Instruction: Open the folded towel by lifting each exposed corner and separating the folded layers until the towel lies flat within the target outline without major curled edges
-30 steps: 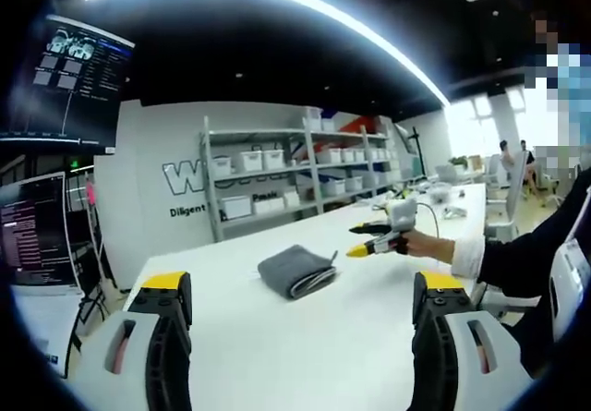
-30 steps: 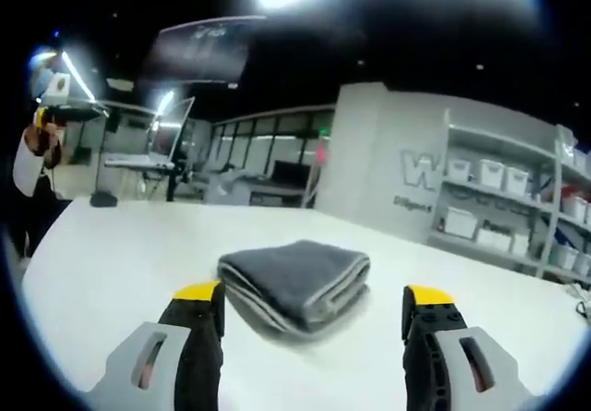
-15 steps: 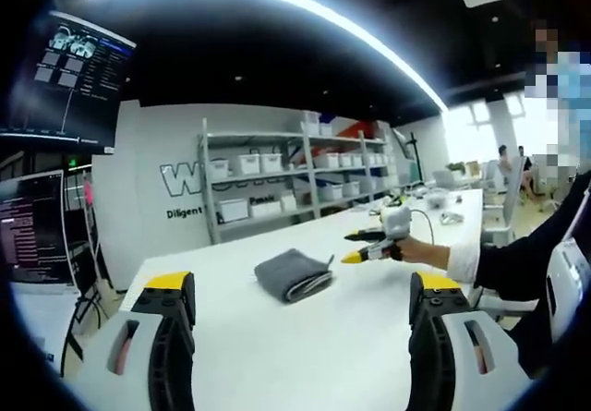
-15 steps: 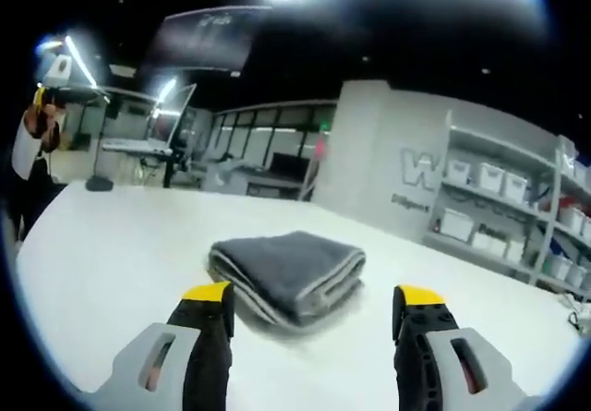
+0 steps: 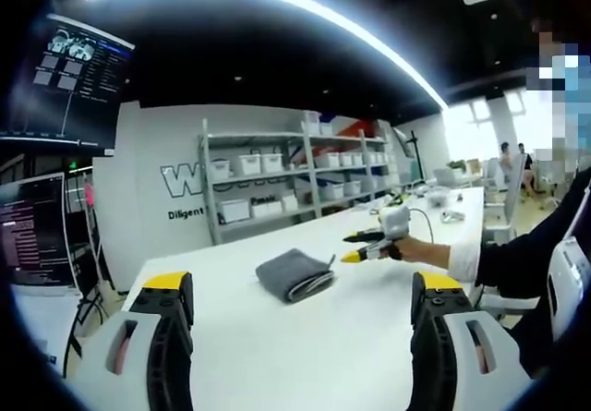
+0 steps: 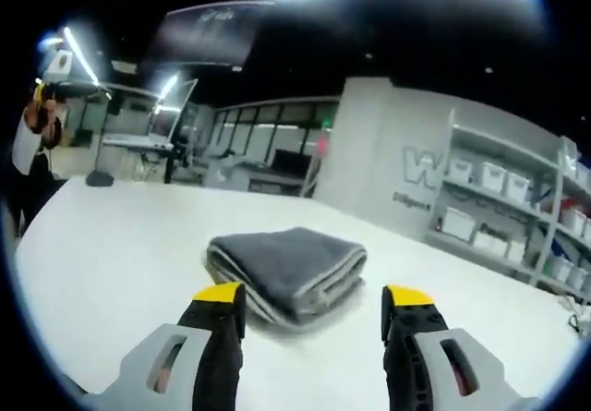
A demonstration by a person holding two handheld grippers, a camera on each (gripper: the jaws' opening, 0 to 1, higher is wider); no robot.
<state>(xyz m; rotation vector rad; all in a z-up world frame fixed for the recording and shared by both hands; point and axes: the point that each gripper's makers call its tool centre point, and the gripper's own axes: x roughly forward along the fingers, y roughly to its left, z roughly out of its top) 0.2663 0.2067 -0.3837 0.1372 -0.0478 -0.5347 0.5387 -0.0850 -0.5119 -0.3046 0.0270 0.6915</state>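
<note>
My right hand-held gripper (image 6: 313,298) has its yellow-tipped jaws apart with nothing between them, poised just short of the folded grey towel (image 6: 284,270). The towel sits on the white bench (image 6: 111,272), folded into a thick pad with its pale-edged layers stacked along the side facing me. My left hand-held gripper (image 5: 301,290) is also spread wide and grips nothing; it hangs over the bench (image 5: 305,346) well back from the towel (image 5: 295,272). In the left gripper view, my right hand-held gripper (image 5: 356,247) shows just beside the towel, held in my hand (image 5: 420,249), its yellow tips pointing toward the cloth. Beyond the towel stands a metal shelving rack (image 5: 277,180) carrying white bins, against a wall with large lettering. Off to one side of the towel, past the bench edge, hang dark monitors (image 5: 69,74).
</note>
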